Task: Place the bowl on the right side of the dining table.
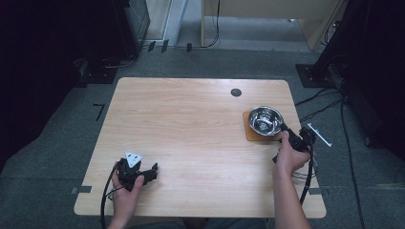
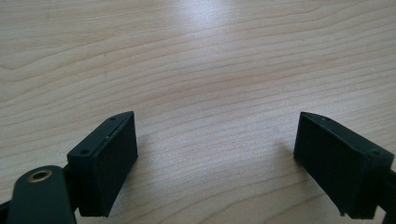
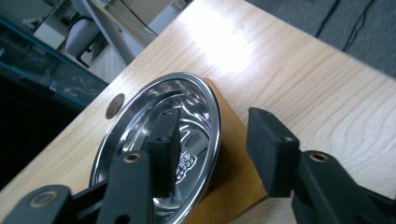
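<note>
A shiny steel bowl (image 1: 265, 120) sits on a square wooden mat (image 1: 248, 134) at the table's right side. My right gripper (image 1: 285, 131) is at the bowl's near right edge. In the right gripper view its jaws straddle the rim of the bowl (image 3: 140, 126): one jaw is inside, the other outside over the mat (image 3: 236, 158). The right gripper (image 3: 215, 114) is open, with a gap on both sides of the rim. My left gripper (image 1: 152, 171) rests low at the front left, and the left gripper (image 2: 217, 116) stands wide open over bare wood.
The light wooden table (image 1: 191, 124) has a small round hole (image 1: 235, 92) behind the bowl. Cables trail on the grey carpet to the right. A white bracket (image 1: 319, 135) lies just off the table's right edge. Dark equipment stands at both sides.
</note>
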The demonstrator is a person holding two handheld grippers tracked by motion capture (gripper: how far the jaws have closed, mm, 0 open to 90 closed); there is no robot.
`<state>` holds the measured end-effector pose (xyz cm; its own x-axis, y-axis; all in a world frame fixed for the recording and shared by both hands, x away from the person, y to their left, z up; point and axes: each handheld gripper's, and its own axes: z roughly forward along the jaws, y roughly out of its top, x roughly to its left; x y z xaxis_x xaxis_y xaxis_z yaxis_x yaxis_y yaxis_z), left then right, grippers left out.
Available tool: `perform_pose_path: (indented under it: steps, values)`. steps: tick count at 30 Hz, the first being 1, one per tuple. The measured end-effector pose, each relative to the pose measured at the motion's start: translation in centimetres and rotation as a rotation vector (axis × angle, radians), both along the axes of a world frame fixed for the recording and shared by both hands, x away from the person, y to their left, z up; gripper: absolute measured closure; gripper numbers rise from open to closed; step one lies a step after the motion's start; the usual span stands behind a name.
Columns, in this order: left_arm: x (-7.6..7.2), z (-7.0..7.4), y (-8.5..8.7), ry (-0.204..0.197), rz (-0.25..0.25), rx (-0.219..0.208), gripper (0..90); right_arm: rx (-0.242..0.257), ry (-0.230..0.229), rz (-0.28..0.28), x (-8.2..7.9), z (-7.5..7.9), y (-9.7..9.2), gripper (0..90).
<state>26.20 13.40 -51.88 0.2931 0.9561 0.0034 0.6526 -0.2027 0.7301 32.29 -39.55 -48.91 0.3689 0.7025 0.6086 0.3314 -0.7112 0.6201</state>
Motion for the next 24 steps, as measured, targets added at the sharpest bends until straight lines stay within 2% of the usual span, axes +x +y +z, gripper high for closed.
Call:
perform_pose_path:
  steps: [4, 11, 13, 16, 17, 19, 23, 24]
  values:
    - [0.0, 0.0, 0.0, 0.0, 0.0, 0.0, 13.1, -0.095, -0.03, 0.042, -0.6, 0.4, 0.1, 52.1]
    - [0.0, 0.0, 0.0, 0.0, 0.0, 0.001, 13.1, -0.176, -0.066, 0.096, -1.6, 0.9, 0.1, 46.9]
    - [0.0, 0.0, 0.0, 0.0, 0.0, 0.001, 13.1, -0.189, -0.079, 0.113, -1.9, 1.1, 0.2, 43.7]
    - [0.0, 0.0, 0.0, 0.001, 0.0, 0.001, 13.1, -0.269, -0.094, 0.14, -2.3, 1.2, 0.3, 34.3]
    - [0.0, 0.0, 0.0, 0.0, 0.0, 0.001, 13.1, -0.281, -0.098, 0.147, -2.4, 1.2, 0.4, 33.1]
    - [0.0, 0.0, 0.0, 0.001, 0.0, 0.001, 13.1, -0.285, -0.097, 0.174, -2.6, 1.1, 0.3, 30.7]
    - [0.0, 0.0, 0.0, 0.001, 0.0, 0.001, 13.1, -0.247, -0.094, 0.22, -3.1, 1.0, 0.1, 28.5]
    - [0.0, 0.0, 0.0, 0.0, 0.0, 0.0, 13.1, -0.253, -0.091, 0.248, -3.4, 1.0, 0.1, 26.0]
